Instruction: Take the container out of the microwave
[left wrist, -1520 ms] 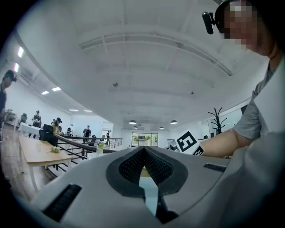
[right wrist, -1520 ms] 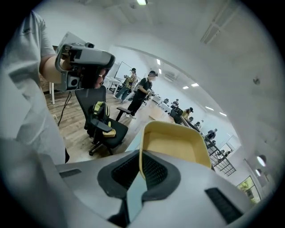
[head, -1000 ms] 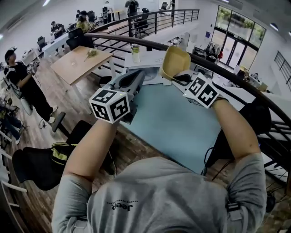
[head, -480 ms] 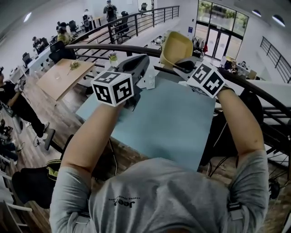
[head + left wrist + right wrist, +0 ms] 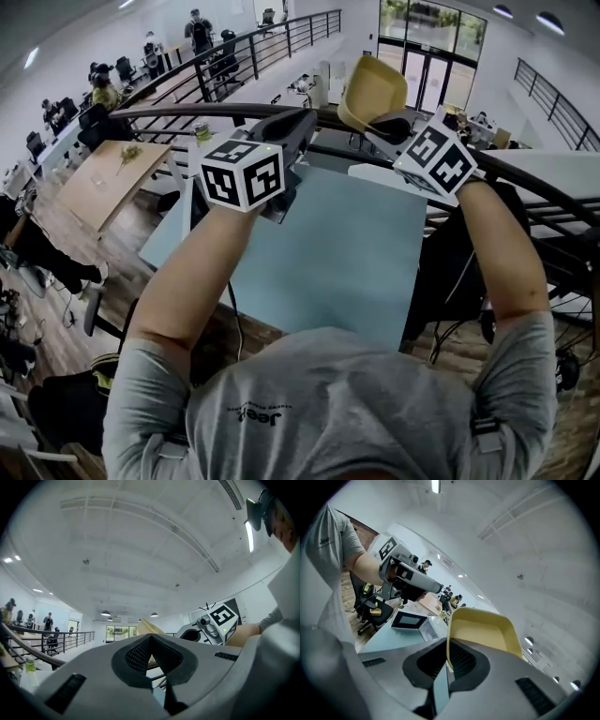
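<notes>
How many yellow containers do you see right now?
1. The yellow container is held by its rim in the right gripper, up above the blue table. No other shows; more could be hidden.

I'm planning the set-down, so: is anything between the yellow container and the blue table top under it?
Nothing visible does. The right gripper holds the yellow container by its rim, up in the air. The part of the blue table that shows below is bare, and the microwave stands toward its far end.

Grey shirt [image 5: 337, 398], back: small "Jeep" print [image 5: 255, 417] (upside down from head cam). No other legible txt.
</notes>
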### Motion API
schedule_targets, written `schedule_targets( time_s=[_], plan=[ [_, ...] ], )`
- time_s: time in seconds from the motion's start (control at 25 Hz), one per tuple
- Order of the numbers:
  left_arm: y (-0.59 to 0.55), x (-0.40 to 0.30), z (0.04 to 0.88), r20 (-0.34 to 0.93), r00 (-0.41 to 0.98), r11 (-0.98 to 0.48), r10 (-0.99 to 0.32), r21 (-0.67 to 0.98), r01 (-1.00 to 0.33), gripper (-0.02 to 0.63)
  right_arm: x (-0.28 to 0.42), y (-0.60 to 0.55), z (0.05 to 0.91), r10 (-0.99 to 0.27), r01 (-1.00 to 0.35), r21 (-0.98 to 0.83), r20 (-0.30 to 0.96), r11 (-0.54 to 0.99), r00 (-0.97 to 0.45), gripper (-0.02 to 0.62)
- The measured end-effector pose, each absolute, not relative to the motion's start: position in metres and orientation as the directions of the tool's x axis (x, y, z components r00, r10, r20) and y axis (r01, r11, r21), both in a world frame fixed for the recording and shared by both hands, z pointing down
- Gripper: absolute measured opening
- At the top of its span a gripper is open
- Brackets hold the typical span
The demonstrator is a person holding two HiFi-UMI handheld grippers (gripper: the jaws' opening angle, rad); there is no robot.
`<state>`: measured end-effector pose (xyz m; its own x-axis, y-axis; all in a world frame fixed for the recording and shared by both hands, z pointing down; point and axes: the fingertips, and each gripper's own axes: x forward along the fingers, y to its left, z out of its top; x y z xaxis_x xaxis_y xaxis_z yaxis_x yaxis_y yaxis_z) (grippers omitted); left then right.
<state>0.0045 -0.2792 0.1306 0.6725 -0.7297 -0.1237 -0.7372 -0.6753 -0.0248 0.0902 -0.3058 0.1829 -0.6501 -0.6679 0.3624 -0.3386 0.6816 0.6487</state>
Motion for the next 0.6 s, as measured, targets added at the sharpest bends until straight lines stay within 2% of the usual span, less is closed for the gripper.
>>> schedule_targets(
  time_s=[0.6],
  plan=[
    [-0.353, 0.132, 0.216, -0.018, 0.767, -0.767, -0.641, 0.039, -0.640, 0.006, 0.220, -0.367, 0.310, -0.696, -0.454, 0.528, 0.521, 0.718, -0.494, 0.026]
  ],
)
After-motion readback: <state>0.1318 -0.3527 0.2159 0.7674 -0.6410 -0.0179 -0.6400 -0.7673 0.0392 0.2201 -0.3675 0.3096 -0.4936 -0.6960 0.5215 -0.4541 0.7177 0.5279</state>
